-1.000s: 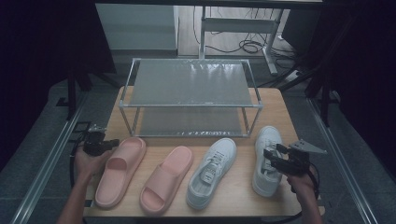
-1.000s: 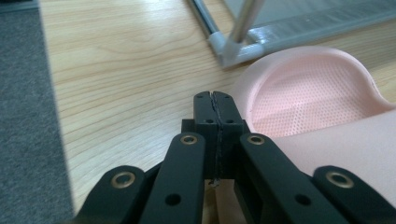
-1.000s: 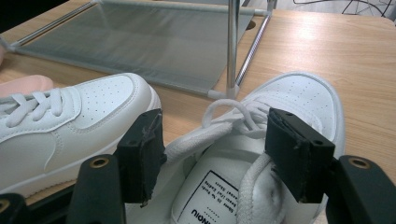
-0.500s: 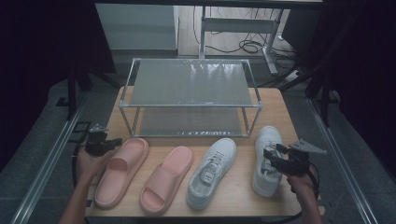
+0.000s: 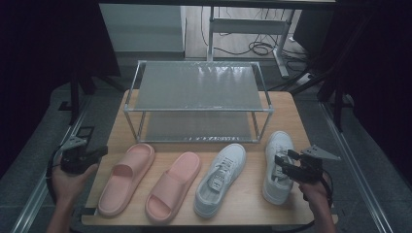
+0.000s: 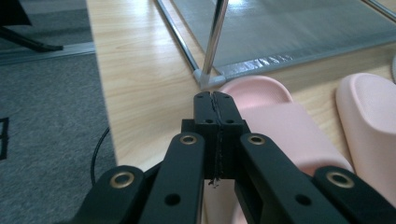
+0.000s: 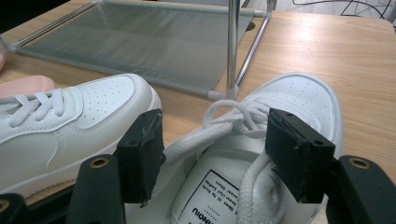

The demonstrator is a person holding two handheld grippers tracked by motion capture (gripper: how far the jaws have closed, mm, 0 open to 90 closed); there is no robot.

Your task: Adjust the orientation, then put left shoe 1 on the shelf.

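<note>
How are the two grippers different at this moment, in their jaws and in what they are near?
The left gripper has its jaws shut with nothing between them; the right gripper has its jaws open. The left gripper is beside the left pink slipper, at the table's left edge; the right gripper is over the right white sneaker, with the sneaker's opening below its jaws. Both are held in a hand and point toward the rack.

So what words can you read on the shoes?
"NONIU", as best I can read it: big letters on the insole label inside the right sneaker, cut off at the picture's bottom edge.
The small lines above it on that label: too tiny to read.
Slides: no words visible.
</note>
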